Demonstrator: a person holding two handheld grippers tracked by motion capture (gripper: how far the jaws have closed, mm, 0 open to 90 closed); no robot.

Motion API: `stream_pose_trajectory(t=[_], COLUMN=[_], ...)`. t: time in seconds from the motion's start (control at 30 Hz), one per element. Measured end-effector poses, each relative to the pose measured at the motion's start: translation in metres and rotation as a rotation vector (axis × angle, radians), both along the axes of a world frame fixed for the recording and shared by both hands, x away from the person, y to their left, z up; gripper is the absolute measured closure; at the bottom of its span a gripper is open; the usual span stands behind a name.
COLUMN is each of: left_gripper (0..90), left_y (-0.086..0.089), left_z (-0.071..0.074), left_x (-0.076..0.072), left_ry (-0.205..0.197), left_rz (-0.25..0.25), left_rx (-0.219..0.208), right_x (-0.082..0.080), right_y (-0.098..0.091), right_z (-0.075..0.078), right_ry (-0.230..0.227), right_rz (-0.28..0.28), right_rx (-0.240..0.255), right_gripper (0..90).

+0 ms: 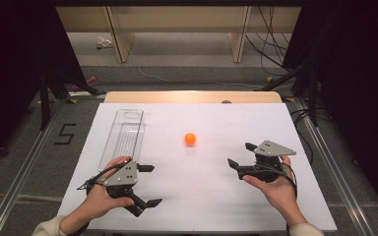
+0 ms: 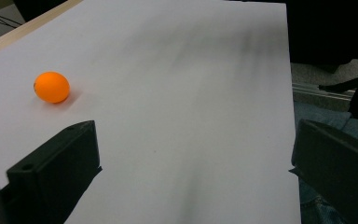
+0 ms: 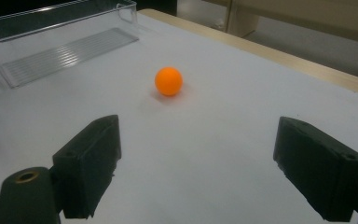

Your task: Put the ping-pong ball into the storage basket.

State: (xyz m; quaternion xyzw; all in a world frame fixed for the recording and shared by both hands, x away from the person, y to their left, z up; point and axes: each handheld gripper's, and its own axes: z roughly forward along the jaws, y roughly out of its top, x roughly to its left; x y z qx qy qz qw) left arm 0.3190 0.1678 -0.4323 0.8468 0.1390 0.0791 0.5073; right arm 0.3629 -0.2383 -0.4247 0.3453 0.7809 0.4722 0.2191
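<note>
- High view, nearest edge: two forearms in pale sleeves come in from the bottom, cut off by the frame at the cuffs, each hand holding a claw over a white desk (image 1: 197, 196).
- The left claw (image 1: 150, 185) sits near the front-left of the desk, its two black jaws spread wide apart and released, nothing between them. The hand (image 1: 103, 194) wraps its body, hiding much of it.
- The right claw (image 1: 241, 155) is at the front-right, jaws also spread and released, empty. The hand (image 1: 270, 189) cups it from below.
- Farther in, an orange ball (image 1: 190, 139) rests alone on the bare desk, about midway between the claws and beyond both, touching neither.
- Left gripper view: the ball (image 2: 51, 87) lies ahead and to the left of the jaws; the desk surface shows dark motion smears, and the right jaw hangs past the desk edge.
- Right gripper view: the ball (image 3: 168, 81) sits ahead, between the lines of the two jaws but well short of them.
- At far left, a clear plastic tray (image 1: 123, 137) lies lengthwise, hard to make out against the white; its near end is hidden behind the left hand.
</note>
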Motion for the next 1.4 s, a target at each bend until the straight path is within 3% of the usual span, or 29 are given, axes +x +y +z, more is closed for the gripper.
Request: stream_pose_trajectory(t=[0.67, 1.4], left_gripper=[0.6, 0.6], left_y=[0.0, 0.0], left_z=[0.0, 0.001], left_x=[-0.001, -0.001], left_ry=[-0.003, -0.003], left_rz=[-0.005, -0.011], left_rx=[0.002, 0.0], right_x=[0.043, 0.084], right_y=[0.057, 0.087], right_z=[-0.006, -0.02], right_ry=[0.017, 0.052], right_rz=[0.069, 0.063], right_rx=[-0.018, -0.043], right_gripper=[16.1, 16.1])
